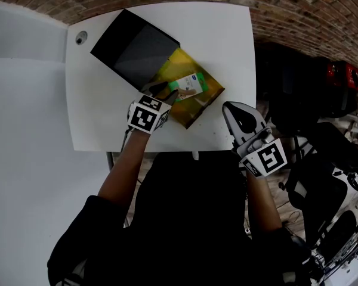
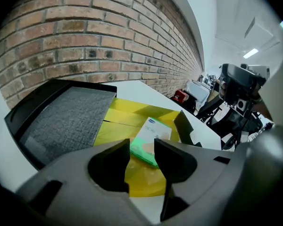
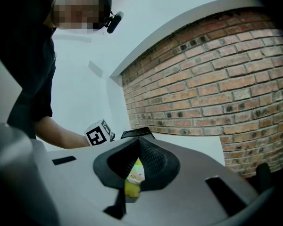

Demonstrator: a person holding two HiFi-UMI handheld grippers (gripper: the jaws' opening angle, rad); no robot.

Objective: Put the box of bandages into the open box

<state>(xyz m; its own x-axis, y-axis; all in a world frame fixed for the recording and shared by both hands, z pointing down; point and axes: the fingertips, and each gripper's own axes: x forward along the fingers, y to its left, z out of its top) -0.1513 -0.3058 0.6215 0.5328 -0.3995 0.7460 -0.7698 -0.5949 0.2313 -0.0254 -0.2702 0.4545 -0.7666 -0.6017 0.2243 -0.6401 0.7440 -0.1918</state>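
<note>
So, a white table (image 1: 227,40) is seen from above, set against a brick wall (image 2: 108,32), and most of its far half is taken up by the open box (image 1: 194,113). The box is laid at an angle, with its yellow inside showing and its black lid (image 1: 134,49) flipped back flat towards the far left corner of the table. The lid's inner face is lined with something grey and grainy.

The box of bandages (image 1: 188,85) is already sat inside the open box, lying flat on the yellow floor near the middle. It's green and white with a small blue mark at one end; the print can't be read.

The left gripper (image 1: 160,91) is held right at the near-left edge of the open box. Its jaws are parted with a clear gap, and nothing is pinched between them. The bandage box is only seen past the tips, down in the yellow box.

The right gripper (image 1: 231,109) is parked over the table's near-right corner, well apart from the open box. Its jaws are brought together at the tips and nothing is gripped; just a sliver of yellow and green is glimpsed through the opening behind them.
</note>
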